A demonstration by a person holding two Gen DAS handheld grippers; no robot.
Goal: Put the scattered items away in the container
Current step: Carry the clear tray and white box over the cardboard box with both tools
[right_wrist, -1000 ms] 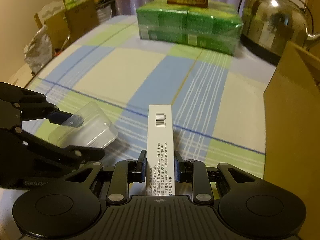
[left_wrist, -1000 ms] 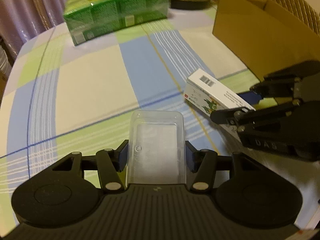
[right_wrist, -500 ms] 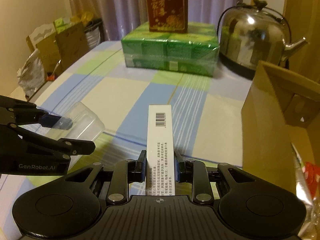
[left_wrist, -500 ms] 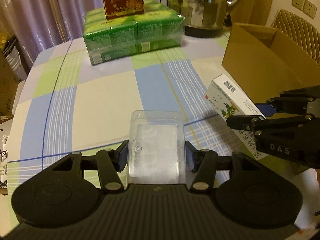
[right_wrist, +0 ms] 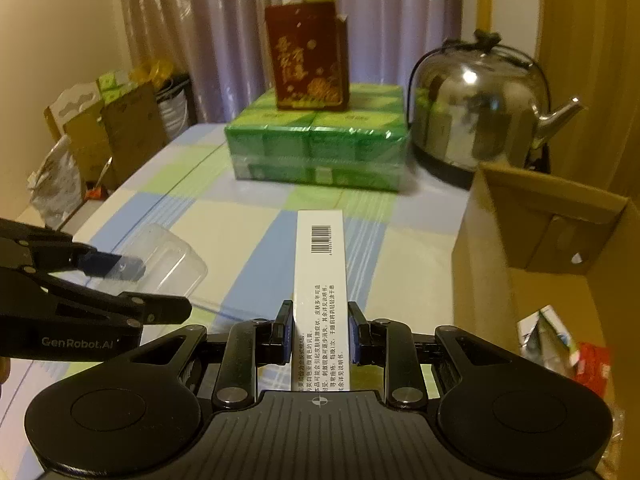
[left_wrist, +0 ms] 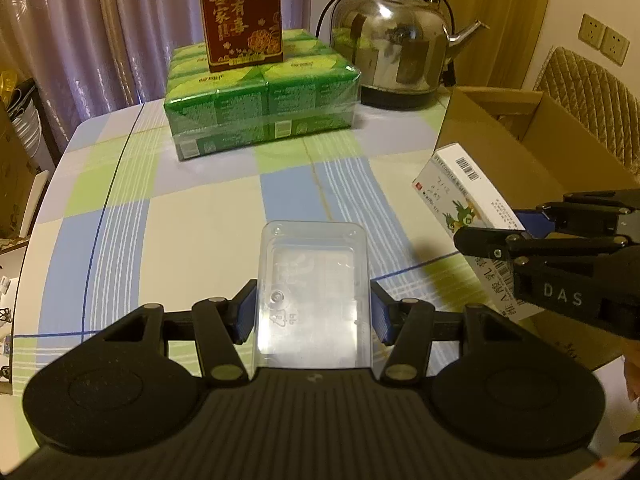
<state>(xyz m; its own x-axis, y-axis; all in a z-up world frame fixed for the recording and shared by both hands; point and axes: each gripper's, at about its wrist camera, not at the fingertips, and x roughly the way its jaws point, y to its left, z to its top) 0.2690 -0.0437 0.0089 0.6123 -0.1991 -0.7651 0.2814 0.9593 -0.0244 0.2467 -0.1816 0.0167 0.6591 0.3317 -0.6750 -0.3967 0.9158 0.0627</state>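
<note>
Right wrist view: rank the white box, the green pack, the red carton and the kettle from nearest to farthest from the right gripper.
1. White box: clamped in the right gripper, dead ahead.
2. Green pack: on the table's far side, straight ahead.
3. Red carton, standing on the green pack, and kettle, far right: too close to call.

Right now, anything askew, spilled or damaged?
Nothing stands out. The left gripper holds the clear plastic tray squarely, and the right gripper holds the white carton beside the open cardboard box. No spill visible.
</note>
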